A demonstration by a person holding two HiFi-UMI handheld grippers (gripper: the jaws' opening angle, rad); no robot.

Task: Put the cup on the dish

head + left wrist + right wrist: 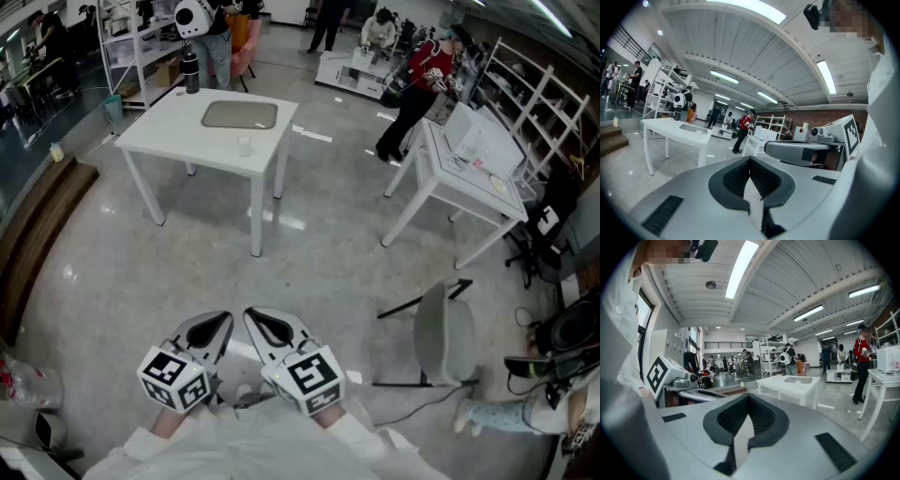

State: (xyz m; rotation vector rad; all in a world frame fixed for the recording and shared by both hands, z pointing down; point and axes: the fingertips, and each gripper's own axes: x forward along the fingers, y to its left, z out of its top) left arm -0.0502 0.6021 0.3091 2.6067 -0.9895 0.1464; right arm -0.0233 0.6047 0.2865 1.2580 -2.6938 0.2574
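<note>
1. Two grippers are held side by side close to my body. The left gripper (221,323) and the right gripper (262,322) both have their jaws closed tip to tip, with nothing between them.
2. The cup (245,145) stands on the white table (169,131) near its front edge, just in front of the dish (240,114), a flat grey tray. Both are well apart from my grippers.
3. A black cylinder (191,71) stands at the table's far left corner.
4. Bare floor lies between me and the table.
5. On the right stand a second white table (469,183), a person in red (422,80) and, nearer to me, a grey chair (445,333).
6. A wooden step (37,225) borders the left side.
7. From both gripper views the cup overlaps the dish, so I cannot tell whether they touch.
</note>
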